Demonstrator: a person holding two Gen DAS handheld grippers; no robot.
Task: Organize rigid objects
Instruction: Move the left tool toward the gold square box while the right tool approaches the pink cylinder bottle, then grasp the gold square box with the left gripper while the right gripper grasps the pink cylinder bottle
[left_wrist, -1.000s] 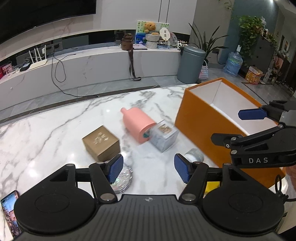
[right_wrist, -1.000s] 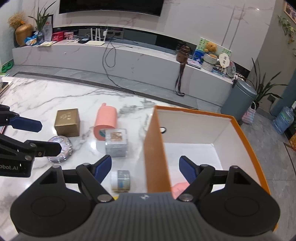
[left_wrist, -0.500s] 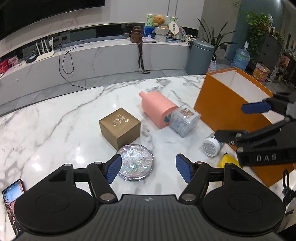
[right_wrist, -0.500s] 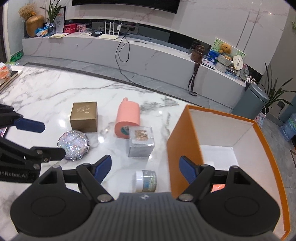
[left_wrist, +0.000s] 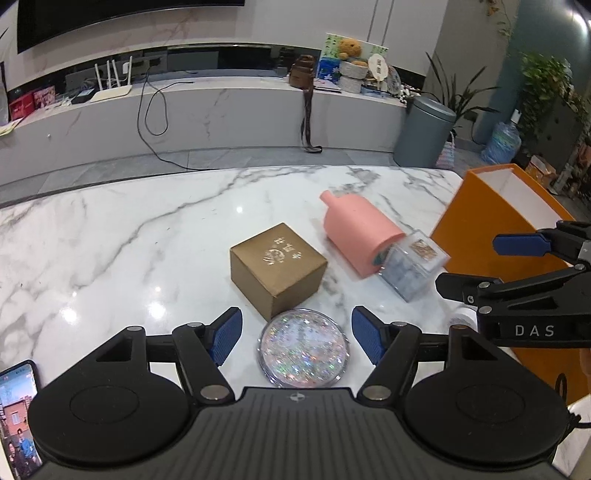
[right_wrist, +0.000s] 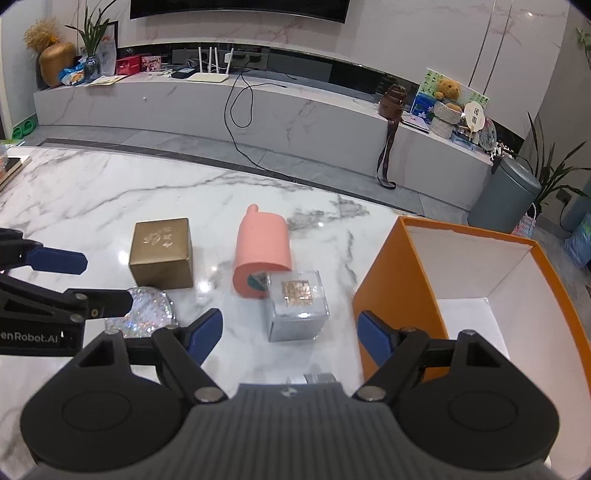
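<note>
I'm over a white marble table (left_wrist: 110, 240), a long marble TV bench (right_wrist: 221, 99) and grey floor behind it. My left gripper (left_wrist: 297, 334) hangs spread and empty, the glitter disc (left_wrist: 303, 349) lying between its blue pads untouched, the gold box (left_wrist: 277, 269) just beyond. The pink cylinder (left_wrist: 356, 232) lies on its side, touching the clear cube (left_wrist: 413, 267). My right gripper (right_wrist: 290, 330) is parted too, holding nothing, above that cube. Only the right view looks down into the orange box (right_wrist: 391, 295); only the left shows a phone (left_wrist: 18, 417).
</note>
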